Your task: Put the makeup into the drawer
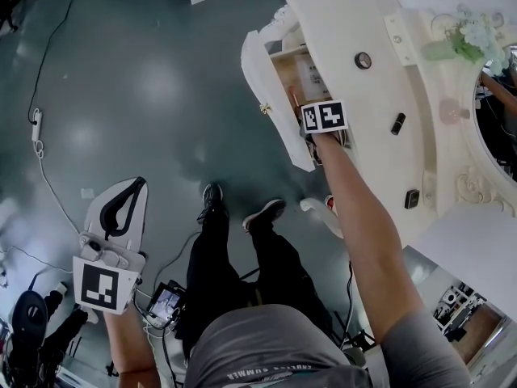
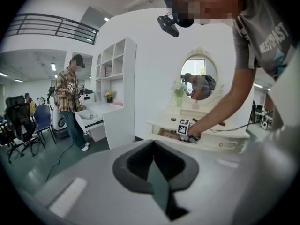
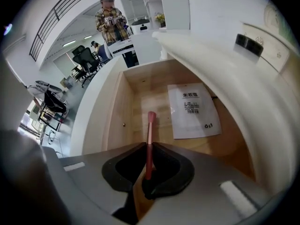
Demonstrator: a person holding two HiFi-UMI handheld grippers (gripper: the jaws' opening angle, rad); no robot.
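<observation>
- Right gripper (image 3: 149,146) pointed steeply into the drawer (image 3: 115,111), jaws pinching a brush (image 3: 151,125).
- Left gripper (image 1: 123,204) hung low, jaws pressed together.
- A sachet (image 3: 193,109) lay in the drawer.

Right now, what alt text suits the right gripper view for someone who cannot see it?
The right gripper clamps a slim pink makeup brush, pointing down into an open wooden drawer. A white printed sachet lies flat on the drawer's floor.

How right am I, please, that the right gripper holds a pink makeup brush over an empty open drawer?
Not empty: the right gripper view shows a white sachet lying in the drawer. Otherwise right: the right gripper holds the pink makeup brush over the open drawer.
</observation>
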